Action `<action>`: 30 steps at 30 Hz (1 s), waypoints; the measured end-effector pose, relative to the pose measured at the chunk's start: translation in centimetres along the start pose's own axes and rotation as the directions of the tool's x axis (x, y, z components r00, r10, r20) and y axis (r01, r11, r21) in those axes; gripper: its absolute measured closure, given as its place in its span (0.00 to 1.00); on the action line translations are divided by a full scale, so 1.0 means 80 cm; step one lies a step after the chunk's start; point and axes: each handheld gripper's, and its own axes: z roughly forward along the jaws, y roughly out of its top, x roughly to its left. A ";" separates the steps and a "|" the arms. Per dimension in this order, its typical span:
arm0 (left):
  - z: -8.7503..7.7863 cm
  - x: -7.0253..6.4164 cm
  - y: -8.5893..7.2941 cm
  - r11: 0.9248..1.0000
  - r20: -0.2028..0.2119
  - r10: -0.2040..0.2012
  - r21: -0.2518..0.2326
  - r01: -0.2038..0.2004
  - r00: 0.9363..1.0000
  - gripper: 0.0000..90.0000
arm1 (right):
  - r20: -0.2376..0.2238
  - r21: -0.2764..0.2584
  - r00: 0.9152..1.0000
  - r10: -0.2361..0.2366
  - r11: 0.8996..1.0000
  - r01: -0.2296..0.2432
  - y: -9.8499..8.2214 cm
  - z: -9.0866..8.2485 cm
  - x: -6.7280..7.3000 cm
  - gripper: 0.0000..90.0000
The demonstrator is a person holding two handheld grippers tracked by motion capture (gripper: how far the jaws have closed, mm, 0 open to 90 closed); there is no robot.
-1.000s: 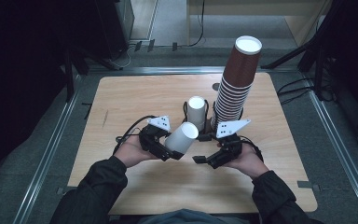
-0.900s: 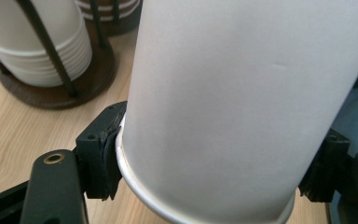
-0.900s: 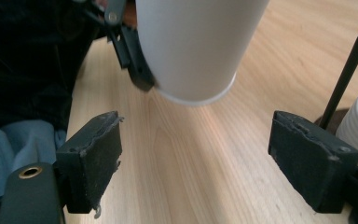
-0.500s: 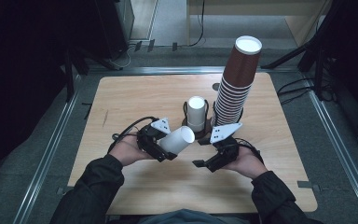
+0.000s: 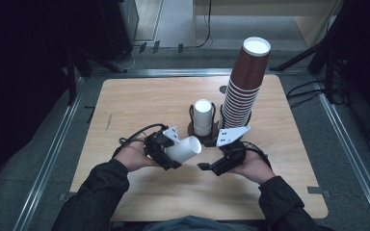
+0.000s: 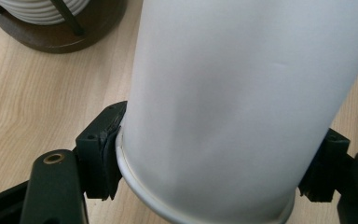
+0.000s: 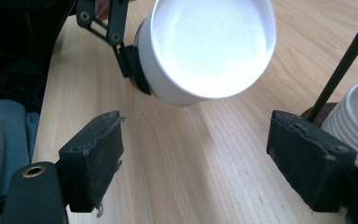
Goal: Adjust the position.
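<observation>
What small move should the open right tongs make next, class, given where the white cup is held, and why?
Probably ease the right tongs forward around the white cup. The left tongs clamp it near its rim, its closed base pointing toward the right tongs, whose jaws stand wide apart and short of it over the table.

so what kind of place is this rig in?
Looks like a lab or data-collection workcell, not a home: a bare wooden table edged by metal rails, cables on the grey floor, and staged props, a tall stack of brown cups and a cup holder.
</observation>
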 end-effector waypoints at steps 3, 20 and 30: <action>0.004 -0.004 0.003 1.000 0.007 0.018 0.010 -0.018 1.000 0.27 | -0.005 -0.014 1.000 -0.002 1.000 0.001 0.003 0.000 0.001 0.20; 0.020 -0.021 0.013 0.996 0.071 0.085 0.025 -0.087 0.994 0.26 | -0.061 -0.004 0.997 -0.045 0.999 0.045 0.016 0.011 0.013 0.37; 0.008 -0.021 0.015 0.996 0.069 0.051 -0.079 -0.046 0.996 0.00 | -0.067 -0.040 0.997 -0.028 0.999 0.026 0.016 0.002 0.007 0.37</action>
